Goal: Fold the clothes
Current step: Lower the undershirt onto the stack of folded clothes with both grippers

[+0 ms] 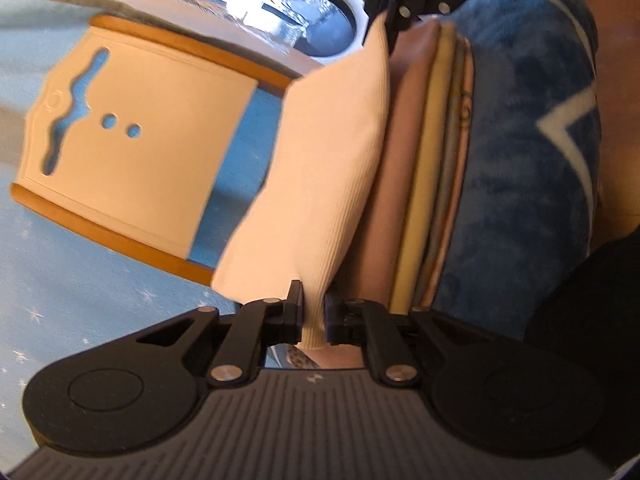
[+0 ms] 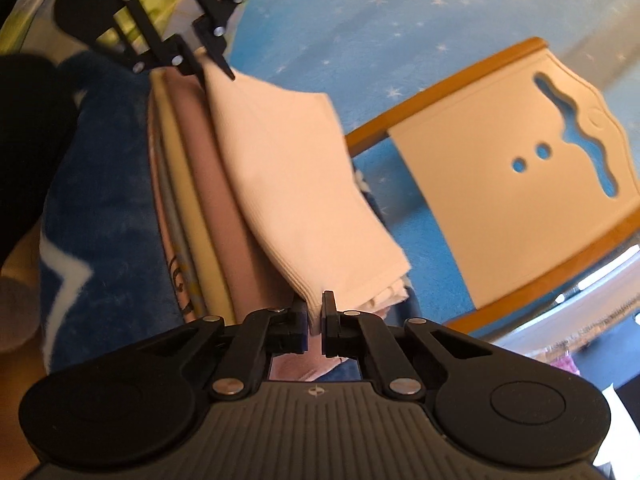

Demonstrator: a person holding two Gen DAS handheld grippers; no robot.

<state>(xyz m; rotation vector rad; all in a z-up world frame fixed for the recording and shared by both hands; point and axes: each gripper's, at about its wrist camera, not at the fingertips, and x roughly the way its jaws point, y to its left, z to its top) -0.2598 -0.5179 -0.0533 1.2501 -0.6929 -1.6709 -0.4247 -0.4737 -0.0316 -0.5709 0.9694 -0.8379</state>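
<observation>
Left gripper point(image 1: 313, 312) and right gripper point(image 2: 315, 314) clamped on folded cream garment point(image 1: 316, 184) (beside stacked clothes point(image 1: 424, 184))

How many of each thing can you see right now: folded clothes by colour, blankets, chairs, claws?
Cream folded garment: 1, gripped by both claws
Pink folded garment: 1
Yellow folded garment: 1
Blue blanket: 1
Chair: 1
Claws: 2, left claw, right claw
Total: 7
</observation>
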